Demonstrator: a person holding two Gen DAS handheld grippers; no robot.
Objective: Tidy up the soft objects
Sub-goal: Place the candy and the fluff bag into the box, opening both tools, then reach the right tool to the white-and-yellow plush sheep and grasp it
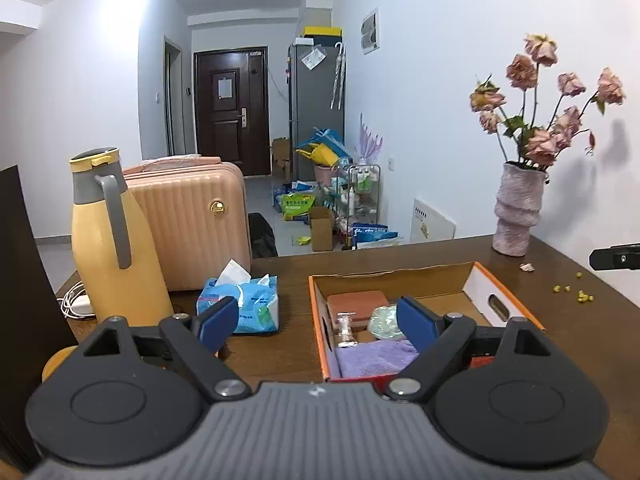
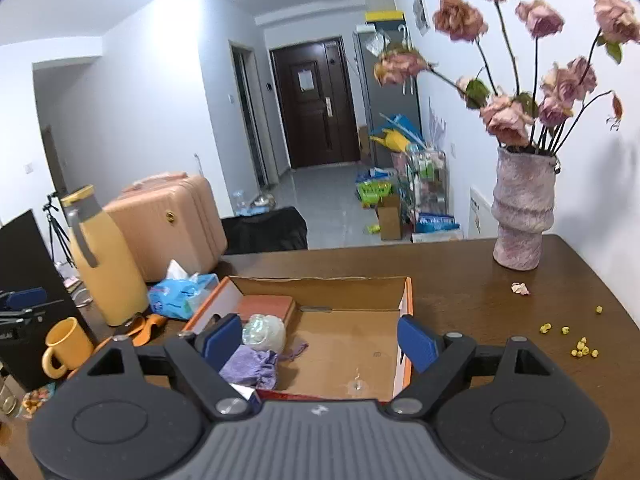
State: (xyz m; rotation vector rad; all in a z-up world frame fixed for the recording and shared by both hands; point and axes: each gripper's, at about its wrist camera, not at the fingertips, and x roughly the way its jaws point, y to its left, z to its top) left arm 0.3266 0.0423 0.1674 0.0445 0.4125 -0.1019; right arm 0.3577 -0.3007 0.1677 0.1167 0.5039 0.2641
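Left hand-held gripper (image 1: 316, 322): my jaws stand wide, nothing between them.
Right hand-held gripper (image 2: 320, 344): wide too, empty.
Purple cloth (image 2: 252, 366): crumpled inside the cardboard box (image 2: 320, 280), left side, beside a clear bag (image 2: 264, 332).
Tissue pack (image 1: 244, 304): still out on the bench (image 2: 460, 272), left of the box; I judge it the next soft thing.
Advice to myself: approach low, pinch its middle gently.

A lived-in flat: entrance door (image 1: 230, 110), fridge (image 1: 318, 108), suitcase (image 1: 188, 220), wilted roses (image 1: 548, 96) on dining table (image 1: 440, 254).
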